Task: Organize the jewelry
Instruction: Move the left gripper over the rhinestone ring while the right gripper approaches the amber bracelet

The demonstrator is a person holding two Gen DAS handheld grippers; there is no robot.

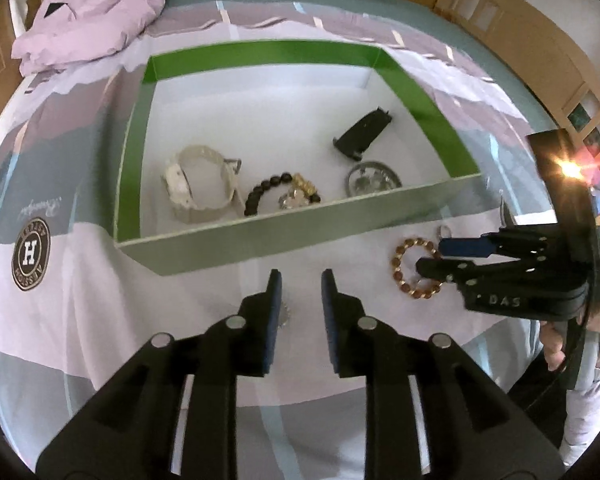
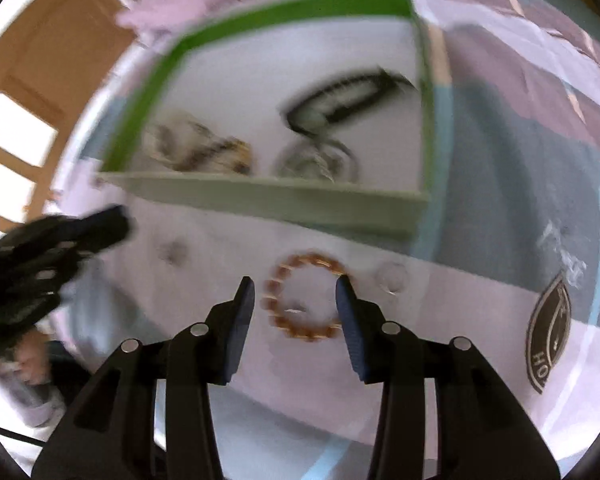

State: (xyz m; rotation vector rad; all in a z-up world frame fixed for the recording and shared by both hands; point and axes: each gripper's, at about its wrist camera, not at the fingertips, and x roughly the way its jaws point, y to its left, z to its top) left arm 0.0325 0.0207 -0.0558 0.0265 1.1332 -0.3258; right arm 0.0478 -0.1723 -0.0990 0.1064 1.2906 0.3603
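- Bed (image 1: 80, 292) with a patchwork sheet in pink, grey and teal; wooden furniture behind.
- Green-walled box (image 1: 428, 100) sits on the sheet. Inside it: white watch (image 1: 198, 188), black bead bracelet (image 1: 260, 196), silvery round piece (image 1: 372, 178), black clip (image 1: 362, 130).
- Amber bead bracelet (image 2: 304, 300) lies on the sheet just near of the box's near wall, right of centre.
- My right tool (image 2: 296, 290) is partly open, straddling that bracelet; its right tip is at the beads, not clamped.
- My left tool (image 1: 298, 280) has a narrow gap, gripping nothing, over the sheet near the box wall; a small toothed item (image 1: 286, 316) peeks beside its left finger.
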